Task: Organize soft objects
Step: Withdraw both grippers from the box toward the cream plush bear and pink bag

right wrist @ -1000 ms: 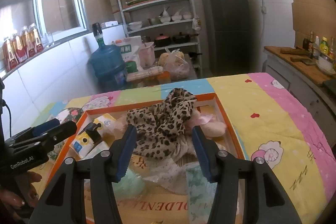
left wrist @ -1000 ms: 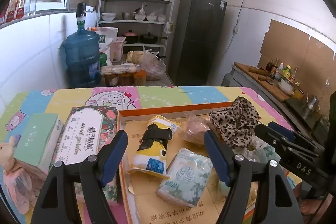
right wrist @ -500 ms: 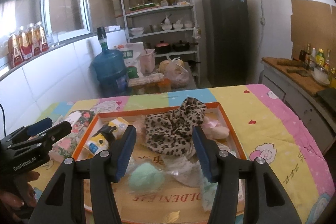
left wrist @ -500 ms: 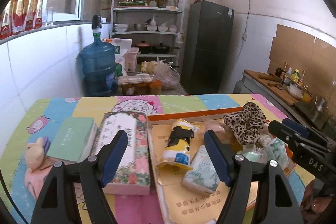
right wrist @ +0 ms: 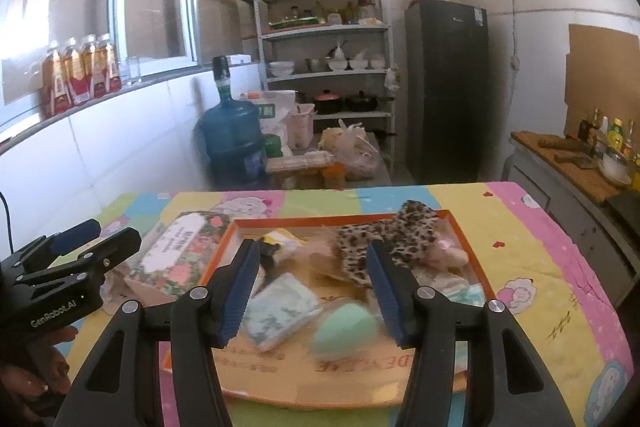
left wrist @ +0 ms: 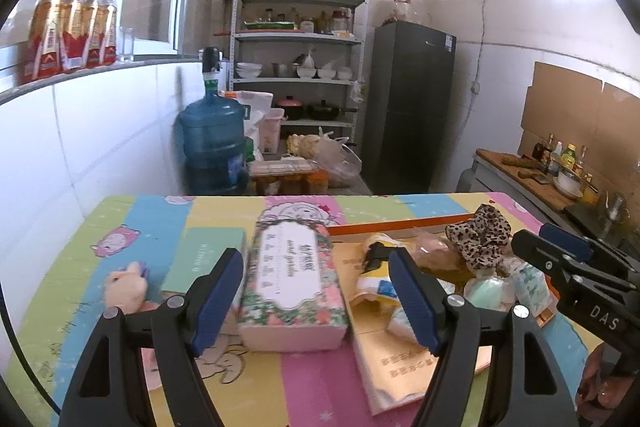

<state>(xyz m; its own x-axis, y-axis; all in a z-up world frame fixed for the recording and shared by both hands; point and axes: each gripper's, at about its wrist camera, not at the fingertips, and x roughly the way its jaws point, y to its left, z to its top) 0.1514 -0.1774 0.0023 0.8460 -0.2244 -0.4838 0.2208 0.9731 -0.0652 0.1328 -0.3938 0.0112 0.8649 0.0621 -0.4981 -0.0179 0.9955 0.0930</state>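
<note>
Showing leopard spots in tan and black on the scarf. Wearing an orange rim around the shallow box. Carrying pink and green florals on the tissue box. Glowing mint green on the soft egg. Spreading pastel cartoon blocks across the tablecloth.

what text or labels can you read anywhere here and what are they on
"GenRobot.AI": body of the left gripper, right wrist view.
"DAS": body of the right gripper, left wrist view.
"DEN..E": partial, upside-down print on the orange tray.
Script on the floral tissue box: too blurred.
Red bottle labels: too small.
</note>
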